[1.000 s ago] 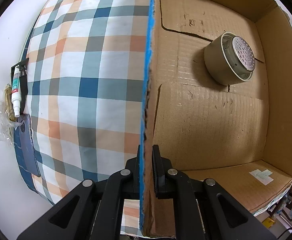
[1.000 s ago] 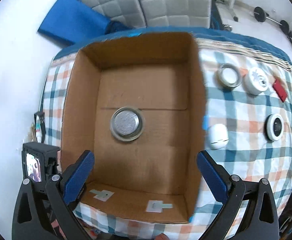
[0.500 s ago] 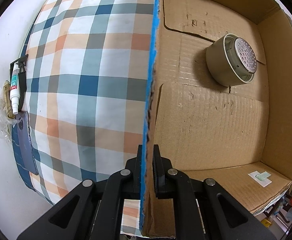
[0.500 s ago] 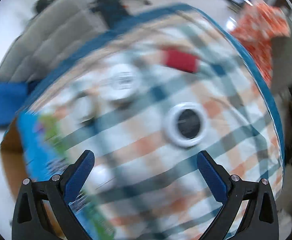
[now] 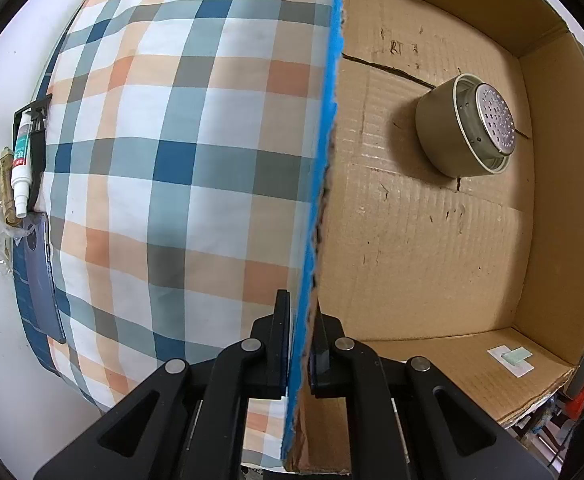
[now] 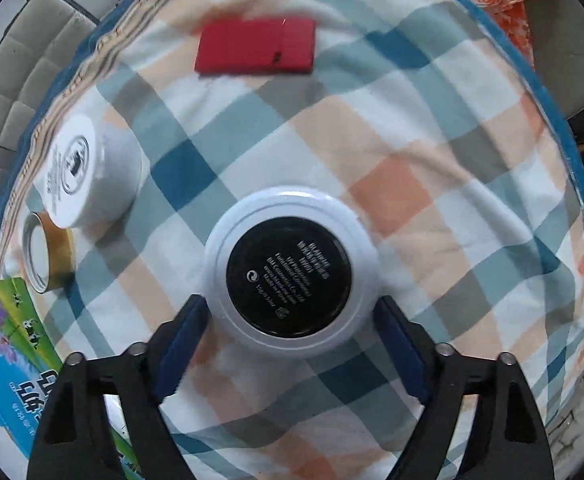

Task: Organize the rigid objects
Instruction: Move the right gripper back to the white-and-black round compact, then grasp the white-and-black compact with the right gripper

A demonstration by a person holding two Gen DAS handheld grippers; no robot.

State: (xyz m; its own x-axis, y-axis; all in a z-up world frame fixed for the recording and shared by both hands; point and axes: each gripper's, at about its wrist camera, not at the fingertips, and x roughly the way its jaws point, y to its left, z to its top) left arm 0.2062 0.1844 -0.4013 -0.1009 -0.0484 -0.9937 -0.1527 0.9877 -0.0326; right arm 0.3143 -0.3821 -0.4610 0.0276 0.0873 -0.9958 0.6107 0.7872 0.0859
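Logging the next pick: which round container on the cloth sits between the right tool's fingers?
The white jar with the black base, flanked by the right tool; the white tub and gold-sided jar sit farther left.

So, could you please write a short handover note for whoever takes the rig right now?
Left tongs: shut on the cardboard box wall, steadying it.
Right tongs: open, straddling the white jar with black base on the plaid cloth; not yet gripped.
Done: metal tin is in the box.
Left: that jar, white tub, tape roll, red case.
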